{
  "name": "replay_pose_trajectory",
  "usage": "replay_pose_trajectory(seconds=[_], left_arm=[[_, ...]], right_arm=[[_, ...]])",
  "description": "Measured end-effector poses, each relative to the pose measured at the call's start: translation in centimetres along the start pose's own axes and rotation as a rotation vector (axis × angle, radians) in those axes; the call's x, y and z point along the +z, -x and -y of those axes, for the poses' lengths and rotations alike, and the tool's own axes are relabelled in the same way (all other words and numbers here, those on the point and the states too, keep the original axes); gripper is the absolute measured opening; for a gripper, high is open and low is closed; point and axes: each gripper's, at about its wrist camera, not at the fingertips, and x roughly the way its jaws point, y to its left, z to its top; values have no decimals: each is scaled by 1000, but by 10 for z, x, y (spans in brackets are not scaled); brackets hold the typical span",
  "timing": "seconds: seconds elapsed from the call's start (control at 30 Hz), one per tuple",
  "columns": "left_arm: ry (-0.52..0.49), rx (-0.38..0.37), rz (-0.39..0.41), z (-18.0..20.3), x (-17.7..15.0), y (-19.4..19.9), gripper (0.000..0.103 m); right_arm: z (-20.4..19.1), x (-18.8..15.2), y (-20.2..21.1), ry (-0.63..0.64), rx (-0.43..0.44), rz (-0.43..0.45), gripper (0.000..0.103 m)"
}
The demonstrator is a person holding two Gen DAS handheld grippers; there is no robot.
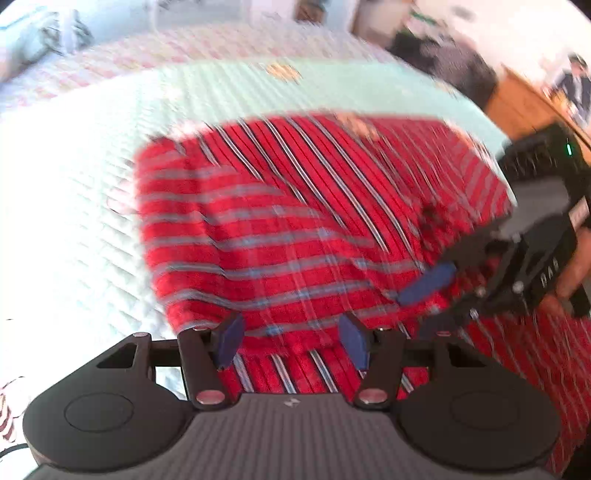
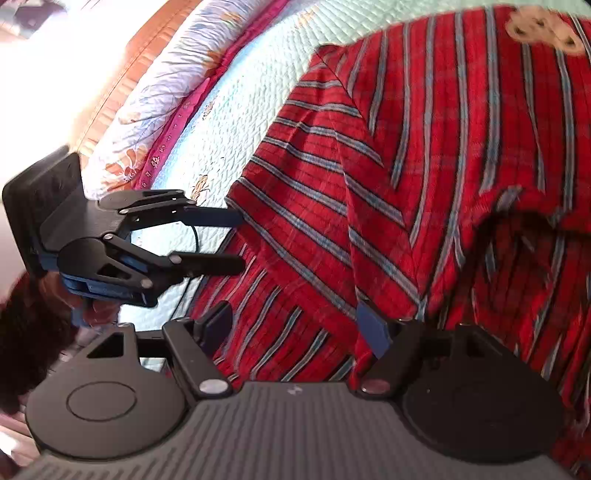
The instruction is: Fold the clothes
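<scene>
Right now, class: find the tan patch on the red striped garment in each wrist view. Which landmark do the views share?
Left wrist view: tan patch, blurred, top centre-right, at the red striped garment's far edge.
Right wrist view: tan patch, top right corner.
Shared landmark: the pale quilted bedcover beneath the garment.

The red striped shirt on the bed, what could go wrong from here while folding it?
1. Both the left gripper and the right gripper stand open over the red striped shirt, so the folded-over flap may slide or spring back.
2. The grippers are close together; a finger could snag the cloth or bump the other tool.
3. The shirt lies near the edge of the quilt and might slip off.
</scene>
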Motion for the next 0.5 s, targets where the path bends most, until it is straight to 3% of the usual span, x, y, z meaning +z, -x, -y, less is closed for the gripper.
replay_pose_trajectory(seconds=[0.03, 0.17, 0.33, 0.4, 0.43, 0.47, 0.5], left_arm=[[22, 16, 21, -1, 0, 4, 60], [73, 77, -23, -3, -15, 2, 60], [158, -37, -26, -18, -30, -2, 60], [155, 21, -78, -27, -33, -18, 59], [153, 52, -105, -32, -35, -26, 49], [156, 62, -103, -36, -35, -23, 27], [160, 72, -100, -41, -36, -21, 26]], right_arm=[[0, 0, 6, -7, 6, 4, 75], [1, 19, -7, -59, 51, 58, 75], [-15, 33, -15, -30, 62, 84, 75], [-14, 38, -19, -26, 62, 87, 75], [-13, 39, -19, -29, 64, 91, 75], [-13, 42, -23, -30, 58, 96, 75], [-14, 46, -30, -25, 41, 97, 75]])
